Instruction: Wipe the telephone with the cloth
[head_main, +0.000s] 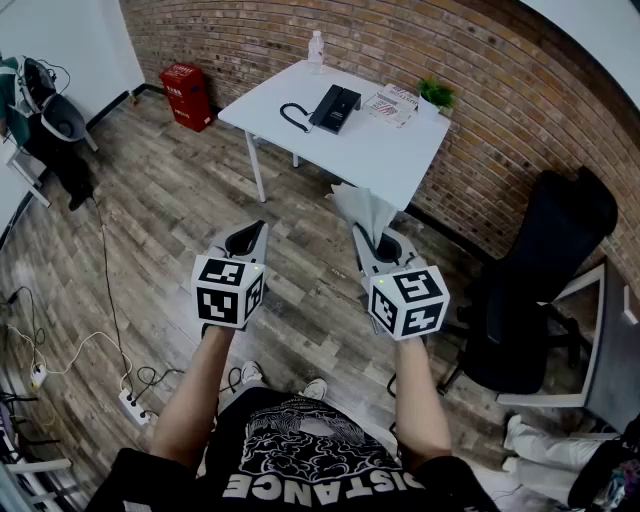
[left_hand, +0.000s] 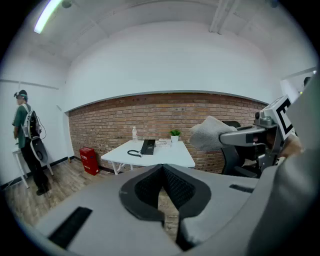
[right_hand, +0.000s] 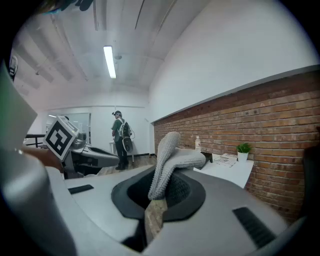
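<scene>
A black corded telephone (head_main: 335, 107) lies on a white table (head_main: 380, 150) against the brick wall, some way ahead of both grippers. In the left gripper view the telephone (left_hand: 148, 146) is small and distant. My right gripper (head_main: 370, 248) is shut on a grey cloth (head_main: 364, 210), which sticks up from its jaws. In the right gripper view the cloth (right_hand: 172, 160) folds over above the right gripper (right_hand: 167, 189). My left gripper (head_main: 256, 236) is held level beside it over the wooden floor. The left gripper (left_hand: 162, 171) has its jaws together with nothing between them.
A clear bottle (head_main: 316, 48), papers (head_main: 390, 104) and a small potted plant (head_main: 436, 95) share the table. A black office chair (head_main: 535, 280) stands at the right, a red box (head_main: 187, 95) by the wall. Cables and a power strip (head_main: 130, 402) lie on the floor. A person (left_hand: 26, 135) stands at the left.
</scene>
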